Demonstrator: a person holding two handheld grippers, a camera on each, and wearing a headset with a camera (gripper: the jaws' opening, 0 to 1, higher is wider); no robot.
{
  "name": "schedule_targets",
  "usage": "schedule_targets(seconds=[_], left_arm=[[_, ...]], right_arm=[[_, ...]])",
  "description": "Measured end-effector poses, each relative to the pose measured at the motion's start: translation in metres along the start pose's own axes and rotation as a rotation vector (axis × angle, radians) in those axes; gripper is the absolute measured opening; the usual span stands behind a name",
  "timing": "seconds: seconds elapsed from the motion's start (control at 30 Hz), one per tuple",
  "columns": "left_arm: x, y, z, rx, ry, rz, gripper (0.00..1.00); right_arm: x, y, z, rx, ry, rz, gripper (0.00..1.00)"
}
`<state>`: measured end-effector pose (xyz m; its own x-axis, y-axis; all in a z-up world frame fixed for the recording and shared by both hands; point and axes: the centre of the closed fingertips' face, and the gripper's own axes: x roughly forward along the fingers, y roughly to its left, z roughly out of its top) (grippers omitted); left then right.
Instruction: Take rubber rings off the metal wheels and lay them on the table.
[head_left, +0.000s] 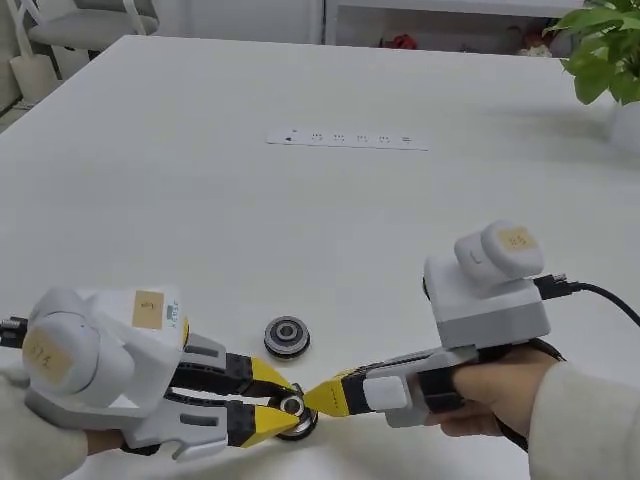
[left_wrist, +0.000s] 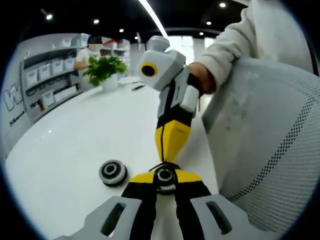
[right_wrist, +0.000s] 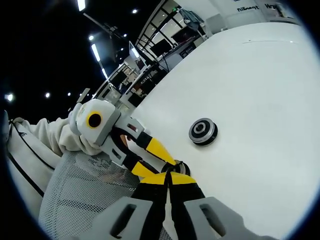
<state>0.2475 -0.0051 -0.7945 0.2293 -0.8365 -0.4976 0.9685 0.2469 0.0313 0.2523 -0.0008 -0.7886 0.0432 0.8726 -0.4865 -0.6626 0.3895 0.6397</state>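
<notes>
Wheel (head_left: 293, 407) | left tongs (head_left: 286, 405) clamped on it | right tongs (head_left: 311, 398) together, touching it

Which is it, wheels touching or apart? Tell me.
Apart. The right gripper view shows bare table between the loose wheel and the held wheel; the head view shows the same gap.

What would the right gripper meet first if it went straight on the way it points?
The small metal wheel with a black rubber ring, clamped in the left gripper, seemingly touching the right gripper's tips.
</notes>
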Motion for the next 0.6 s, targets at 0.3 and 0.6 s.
schedule_targets(seconds=[0.3,0.6], left_arm=[[0.0000,0.0002,0.0000,-0.003,-0.002,0.001,0.14],[0.0001,0.0001,0.0000,-0.002,0.000,0.003,0.14]], right_arm=[[-0.0003,0.0034,0.0024,0.001,-0.011,0.018,0.00],[-0.0016,0.0053,0.0055,0.018,-0.029,0.030,0.00]])
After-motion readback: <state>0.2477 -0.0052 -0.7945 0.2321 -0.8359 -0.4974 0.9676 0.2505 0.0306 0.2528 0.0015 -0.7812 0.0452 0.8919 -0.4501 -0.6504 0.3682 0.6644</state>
